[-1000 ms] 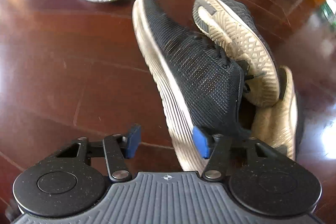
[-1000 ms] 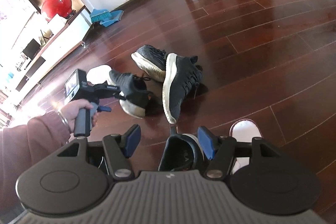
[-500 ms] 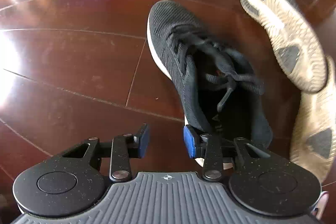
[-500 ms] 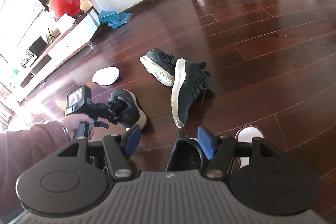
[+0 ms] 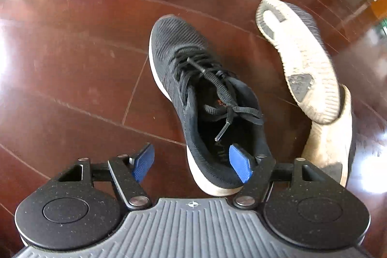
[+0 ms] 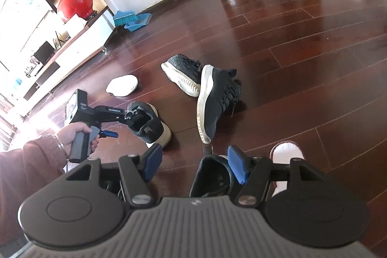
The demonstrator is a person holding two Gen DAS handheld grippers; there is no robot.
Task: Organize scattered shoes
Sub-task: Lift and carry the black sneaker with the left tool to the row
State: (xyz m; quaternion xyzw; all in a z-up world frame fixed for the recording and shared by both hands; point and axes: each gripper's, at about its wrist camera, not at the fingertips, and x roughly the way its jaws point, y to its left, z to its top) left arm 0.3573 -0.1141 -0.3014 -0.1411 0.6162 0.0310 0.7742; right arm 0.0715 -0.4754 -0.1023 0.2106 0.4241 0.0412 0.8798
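Holding the left gripper (image 5: pixel 191 161) over the black shoe (image 5: pixel 205 98), you're just opening its jaws around the heel wall; pale soles lying at 2 o'clock. Right gripper (image 6: pixel 193 165) jaws apart, one pad inside another shoe (image 6: pixel 212 178).

Dark red wooden floor (image 6: pixel 302 45). On it: an upright black sneaker (image 5: pixel 205 98), two more tipped over, touching (image 6: pixel 212 98), a white slipper (image 6: pixel 122 85).

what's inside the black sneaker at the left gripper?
One blue finger pad of the left gripper dips into the black sneaker's heel opening; the jaws have just been opening. A loose lace end hangs in, with lettering on the insole. The toe interior is hidden.
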